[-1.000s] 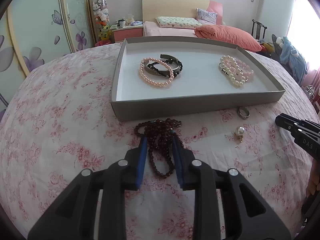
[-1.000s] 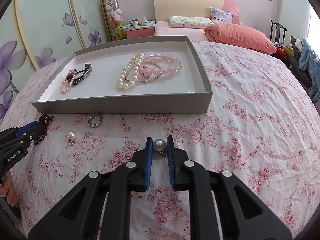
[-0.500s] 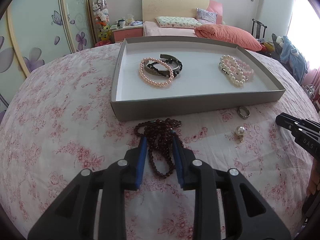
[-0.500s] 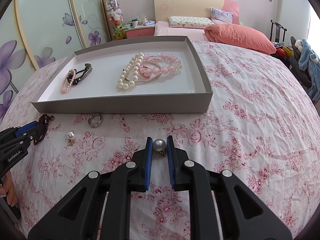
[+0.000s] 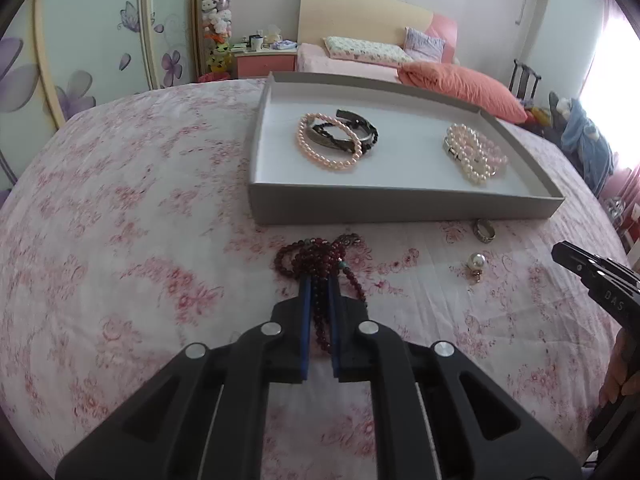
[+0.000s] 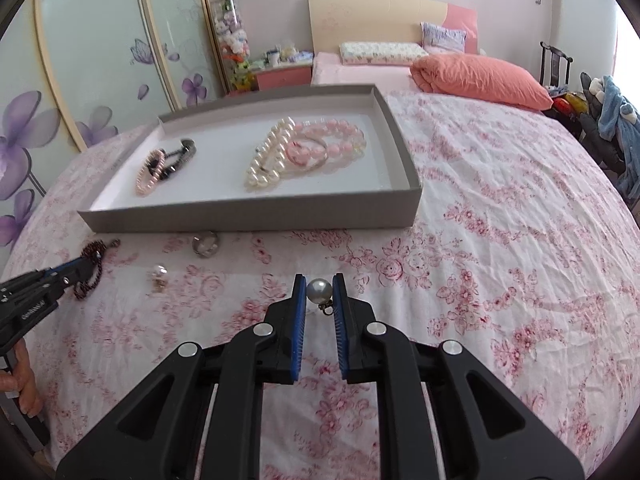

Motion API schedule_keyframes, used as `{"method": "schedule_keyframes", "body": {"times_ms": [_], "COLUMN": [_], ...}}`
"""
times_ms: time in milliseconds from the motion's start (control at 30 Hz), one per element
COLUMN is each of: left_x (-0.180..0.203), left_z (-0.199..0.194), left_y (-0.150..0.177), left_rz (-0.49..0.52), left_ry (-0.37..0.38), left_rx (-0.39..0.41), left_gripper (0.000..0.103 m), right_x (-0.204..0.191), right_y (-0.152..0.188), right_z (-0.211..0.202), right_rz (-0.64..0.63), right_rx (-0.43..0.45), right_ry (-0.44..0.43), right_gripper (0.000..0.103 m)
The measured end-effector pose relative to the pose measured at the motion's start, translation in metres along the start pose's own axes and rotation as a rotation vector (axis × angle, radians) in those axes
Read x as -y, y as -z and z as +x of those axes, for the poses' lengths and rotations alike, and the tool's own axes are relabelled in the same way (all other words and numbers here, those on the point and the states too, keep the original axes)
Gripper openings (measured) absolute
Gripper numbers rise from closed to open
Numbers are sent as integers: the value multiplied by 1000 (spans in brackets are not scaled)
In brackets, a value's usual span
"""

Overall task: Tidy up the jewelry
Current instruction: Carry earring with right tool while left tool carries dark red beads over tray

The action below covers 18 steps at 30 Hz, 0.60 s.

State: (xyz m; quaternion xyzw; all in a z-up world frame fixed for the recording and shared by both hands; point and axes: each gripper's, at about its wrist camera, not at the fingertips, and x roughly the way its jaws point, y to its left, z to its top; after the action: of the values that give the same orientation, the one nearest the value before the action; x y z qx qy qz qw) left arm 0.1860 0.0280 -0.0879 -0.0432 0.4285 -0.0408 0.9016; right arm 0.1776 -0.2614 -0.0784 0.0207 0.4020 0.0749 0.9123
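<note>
My left gripper has just been closing, and its pads now pinch a few strands of the red beads, which lie bunched on the bedspread just near of the tray. The loops to the right of the jaws hang outside the grip, so if I lift fast I expect them to swing and snag the tray's near wall, or the whole string may slide out (only part of it is caught).

My right gripper is clenched on the grey pearl earring, squeezed at the very tips. A round bead there could squirt free during the carry, and its small hook dangles below.

The ring and white pearl earring sit loose between the two grippers, so a dragged strand might sweep them off.
</note>
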Motion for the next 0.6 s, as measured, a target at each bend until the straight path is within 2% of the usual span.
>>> {"method": "schedule_keyframes", "body": {"times_ms": [167, 600], "left_x": [-2, 25], "left_z": [-21, -79], "left_y": [-1, -2], "left_rz": [-22, 30], "left_ry": [33, 64], "left_rx": [68, 240], "left_gripper": [9, 9], "right_x": [-7, -25], "right_y": [-2, -5], "right_z": [-24, -59], "right_rz": [1, -22], "right_rx": [76, 198], "right_ry": [-24, -82], "right_gripper": [14, 14]}}
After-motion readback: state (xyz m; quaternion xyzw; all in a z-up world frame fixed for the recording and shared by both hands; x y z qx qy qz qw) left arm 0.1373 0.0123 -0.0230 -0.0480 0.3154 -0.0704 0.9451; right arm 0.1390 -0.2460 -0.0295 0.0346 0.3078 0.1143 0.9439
